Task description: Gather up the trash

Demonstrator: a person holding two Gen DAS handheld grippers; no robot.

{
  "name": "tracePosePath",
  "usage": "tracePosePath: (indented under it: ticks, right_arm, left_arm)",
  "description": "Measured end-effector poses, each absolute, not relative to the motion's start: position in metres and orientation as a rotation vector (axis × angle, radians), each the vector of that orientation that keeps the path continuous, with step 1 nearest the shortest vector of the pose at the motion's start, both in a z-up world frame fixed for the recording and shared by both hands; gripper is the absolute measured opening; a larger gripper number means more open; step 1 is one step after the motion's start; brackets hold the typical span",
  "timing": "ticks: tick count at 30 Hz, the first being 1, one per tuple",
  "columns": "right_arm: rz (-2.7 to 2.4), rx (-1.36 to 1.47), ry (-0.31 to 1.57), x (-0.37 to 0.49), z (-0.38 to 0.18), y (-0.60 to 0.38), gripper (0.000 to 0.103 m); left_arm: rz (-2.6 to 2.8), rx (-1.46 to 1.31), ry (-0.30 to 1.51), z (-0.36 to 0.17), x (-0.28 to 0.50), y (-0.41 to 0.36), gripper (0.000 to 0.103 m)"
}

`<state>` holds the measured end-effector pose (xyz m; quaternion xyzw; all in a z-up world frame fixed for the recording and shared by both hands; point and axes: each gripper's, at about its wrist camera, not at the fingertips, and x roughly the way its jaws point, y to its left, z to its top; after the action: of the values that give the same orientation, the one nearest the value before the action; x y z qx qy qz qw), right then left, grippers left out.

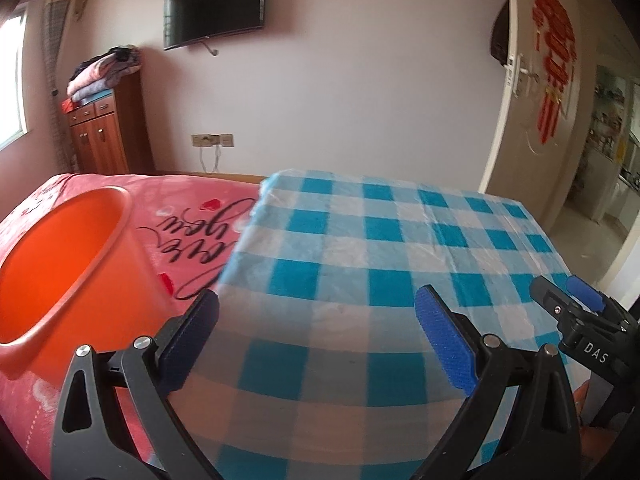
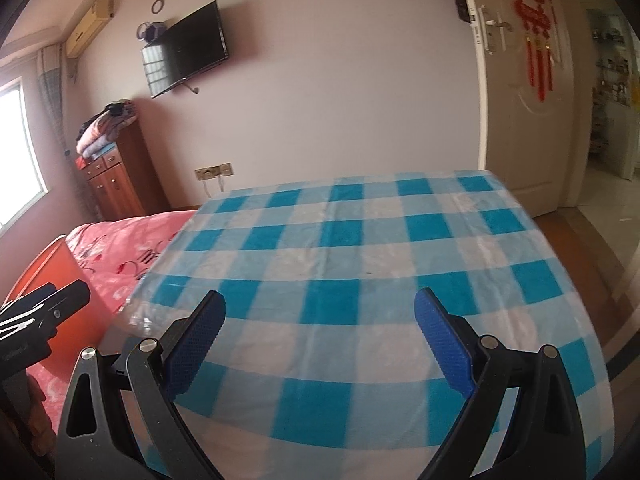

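wall: plain, with a TV (image 1: 215,7) on it
left: bright window (image 2: 16,152), brown cabinet (image 1: 105,133)
right: open door (image 2: 520,92)

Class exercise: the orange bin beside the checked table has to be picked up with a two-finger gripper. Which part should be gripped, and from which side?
Grip the orange bin by its thin upper rim, coming from above, one finger inside and one outside. The mouth is open and faces up, and the body looks too wide for the open left gripper to span.

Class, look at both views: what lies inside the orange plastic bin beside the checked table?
Only smooth orange inner wall shows inside the orange plastic bin; no trash is visible. Its bottom is hidden below the rim.
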<state>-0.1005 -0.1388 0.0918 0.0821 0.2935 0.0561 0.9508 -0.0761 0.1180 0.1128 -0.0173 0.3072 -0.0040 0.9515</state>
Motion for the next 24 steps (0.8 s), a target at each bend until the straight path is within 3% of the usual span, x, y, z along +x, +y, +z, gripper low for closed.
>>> tracePosePath:
  ticks: [24]
  right_arm:
    - [-0.084,0.119,0.546,-0.103,0.075,-0.209,0.094]
  left_arm:
    - [-0.147,0.015,0.701,0.084,-0.05,0.021,0.099]
